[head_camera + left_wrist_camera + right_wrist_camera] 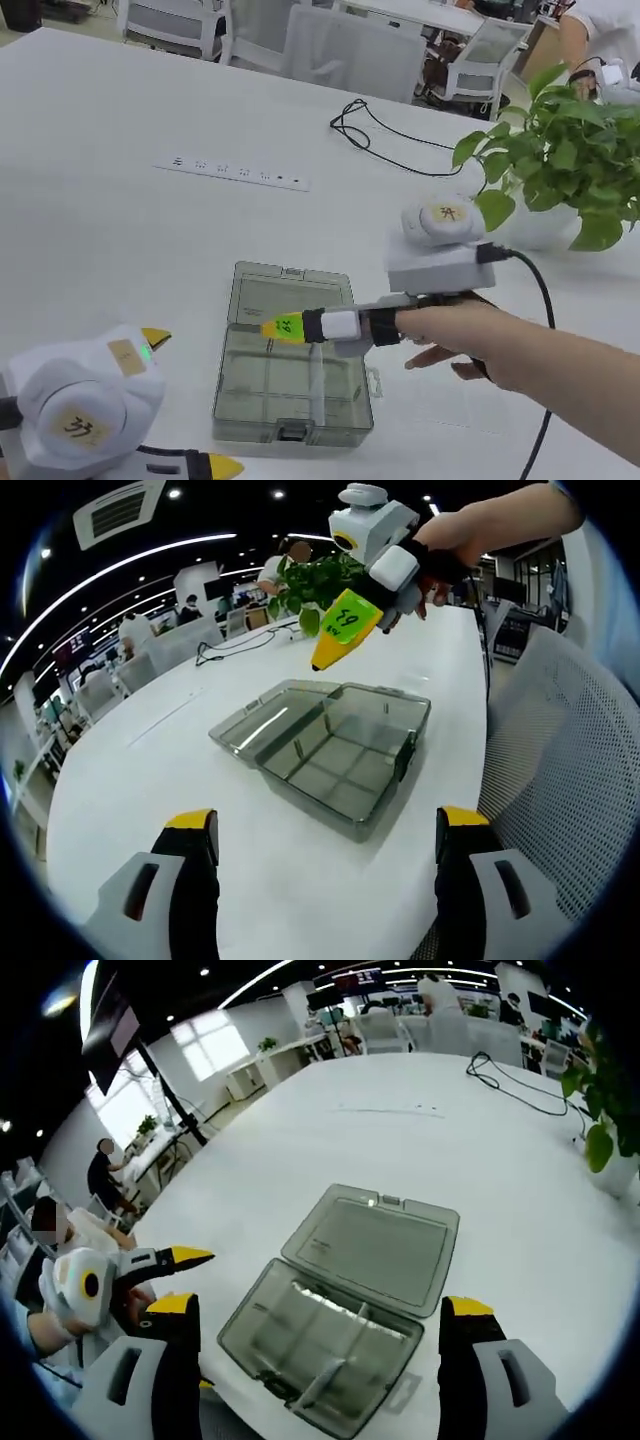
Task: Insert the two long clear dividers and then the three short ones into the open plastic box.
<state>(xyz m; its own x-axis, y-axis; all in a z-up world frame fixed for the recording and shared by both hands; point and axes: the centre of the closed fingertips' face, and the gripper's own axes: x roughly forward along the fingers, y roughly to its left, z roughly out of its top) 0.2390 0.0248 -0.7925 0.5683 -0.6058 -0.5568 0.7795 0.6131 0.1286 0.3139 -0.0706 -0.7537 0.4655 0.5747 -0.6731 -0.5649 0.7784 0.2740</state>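
- The right gripper (320, 1308) has its jaws spread wide with nothing between them. In the head view a hand (460, 340) carries it in from the right, its yellow tips hovering just above the box where lid and base meet.
- The left gripper (325, 822) is likewise released, its jaws well apart and bare. It sits low and near the person, short of the box's near left corner and clear of it.
- The plastic box (250, 425) is smoky grey and see-through. It rests on the white table (120, 240) in front of the person.
- Its lid (290, 295) is thrown fully back and lies flat on the table on the far side, with nothing in it.
- Clear dividers (316, 385) stand upright inside the base, crossing one another to form compartments. How many there are cannot be told through the tinted walls.
- The compartments look bare.
- Further out lie a white power strip (235, 172) and a looped black cable (365, 135). A leafy potted plant (565, 150) stands at the right.
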